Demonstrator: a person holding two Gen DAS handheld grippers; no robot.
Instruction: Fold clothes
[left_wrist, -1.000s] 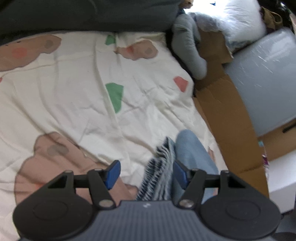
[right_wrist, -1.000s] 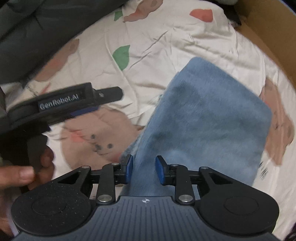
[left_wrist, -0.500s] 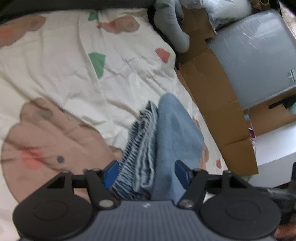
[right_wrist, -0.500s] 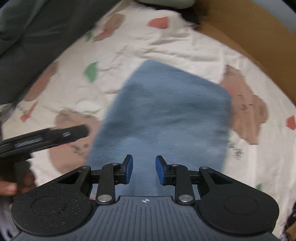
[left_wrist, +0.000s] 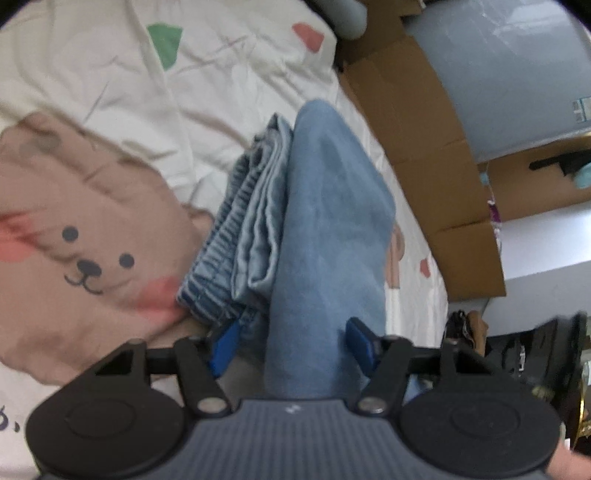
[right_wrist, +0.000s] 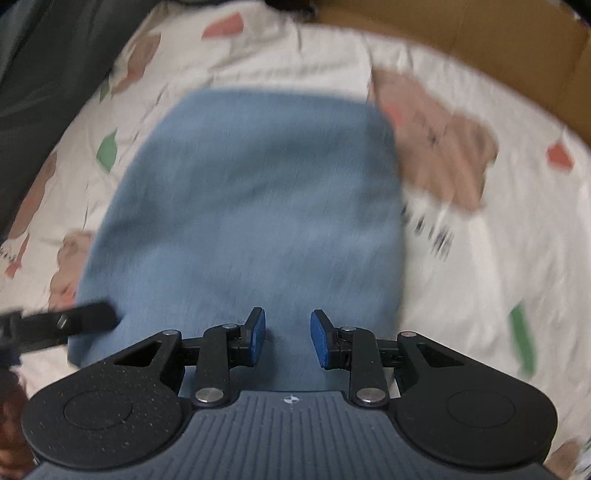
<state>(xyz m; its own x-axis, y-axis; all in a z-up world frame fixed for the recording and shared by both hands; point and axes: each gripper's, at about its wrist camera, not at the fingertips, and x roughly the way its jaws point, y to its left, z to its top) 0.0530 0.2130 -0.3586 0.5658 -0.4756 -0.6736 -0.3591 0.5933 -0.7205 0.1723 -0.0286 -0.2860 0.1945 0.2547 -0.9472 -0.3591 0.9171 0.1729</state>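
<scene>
A folded blue garment lies on the bear-print bed sheet, with its striped waistband folds stacked along the left side. My left gripper straddles the near end of this stack. Its jaws are closing, and the blue pads stand beside the cloth without clearly pressing it. In the right wrist view the same blue garment fills the middle, blurred. My right gripper points down on its near edge, partly closed with the cloth between its pads. One black finger of the left gripper shows at the left.
A flattened cardboard box lines the bed's right edge, with a grey-blue bin behind it. Dark bedding covers the far left of the bed. A grey plush shape lies at the top.
Both views swung over the blue garment. The left gripper came forward around the folded stack and its jaws narrowed. The right gripper travelled sideways with the cloth staying between its pads.
</scene>
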